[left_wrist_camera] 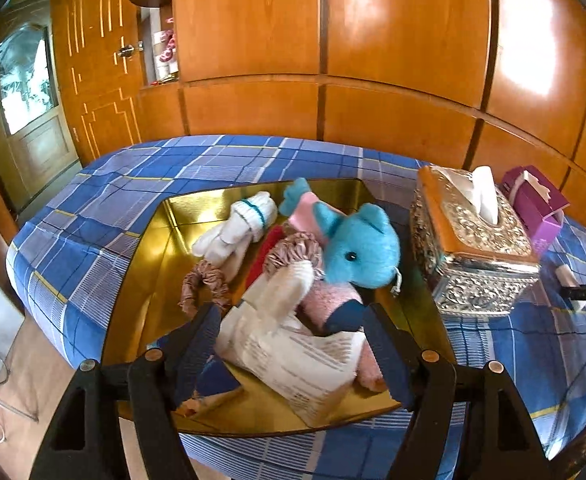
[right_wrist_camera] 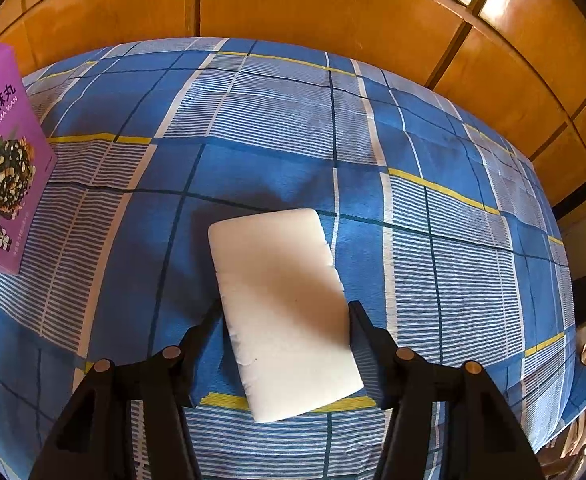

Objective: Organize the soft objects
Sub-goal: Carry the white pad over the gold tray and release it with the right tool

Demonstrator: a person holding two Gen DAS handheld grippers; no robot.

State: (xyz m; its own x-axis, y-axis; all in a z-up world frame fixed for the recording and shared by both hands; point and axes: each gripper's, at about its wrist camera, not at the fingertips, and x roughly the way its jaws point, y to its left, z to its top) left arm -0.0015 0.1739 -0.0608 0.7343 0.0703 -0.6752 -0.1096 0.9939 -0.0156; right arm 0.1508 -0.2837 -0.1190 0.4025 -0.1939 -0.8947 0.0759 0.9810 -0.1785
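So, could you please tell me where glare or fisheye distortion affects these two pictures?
Left wrist view: bright glare patches on the wooden wardrobe, reflections on the gold tray. Right wrist view: the plaid bedcover bulges from distortion; the white pad stays sharp.

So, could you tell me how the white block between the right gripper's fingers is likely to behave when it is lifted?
The white block looks like foam: dented, rounded edges suggest it is soft and probably light. Held near one end by the right gripper, its far end may sag slightly. Its matte surface should not slip much.
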